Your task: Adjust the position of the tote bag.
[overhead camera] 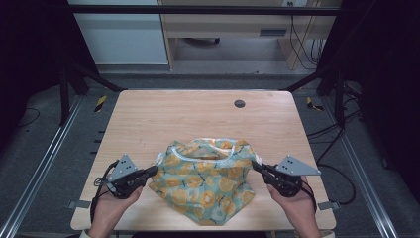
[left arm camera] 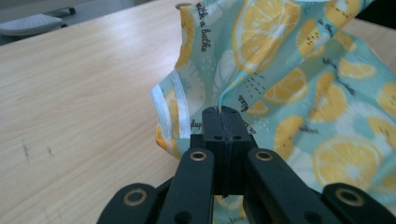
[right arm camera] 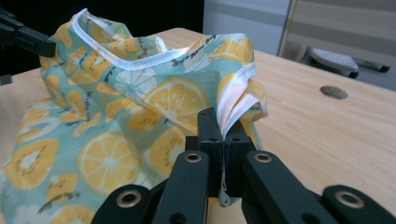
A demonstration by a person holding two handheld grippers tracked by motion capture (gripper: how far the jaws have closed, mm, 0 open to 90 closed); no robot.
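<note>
A teal cloth printed with yellow lemon slices and edged in white (overhead camera: 205, 176) lies bunched on the near half of the wooden table (overhead camera: 163, 116). My left gripper (overhead camera: 154, 170) is shut on the cloth's left side; in the left gripper view the jaws (left arm camera: 223, 112) pinch a fold of the cloth (left arm camera: 289, 70). My right gripper (overhead camera: 256, 165) is shut on the cloth's right side; in the right gripper view its jaws (right arm camera: 223, 128) clamp the white-trimmed edge of the cloth (right arm camera: 140, 93). The fabric between the two grippers is raised in a hump.
A round dark grommet (overhead camera: 239, 103) sits in the table near its far edge. Dark frame posts stand at both sides of the table, and cables run on the floor at the right. A chair base (right arm camera: 343, 60) lies beyond the table.
</note>
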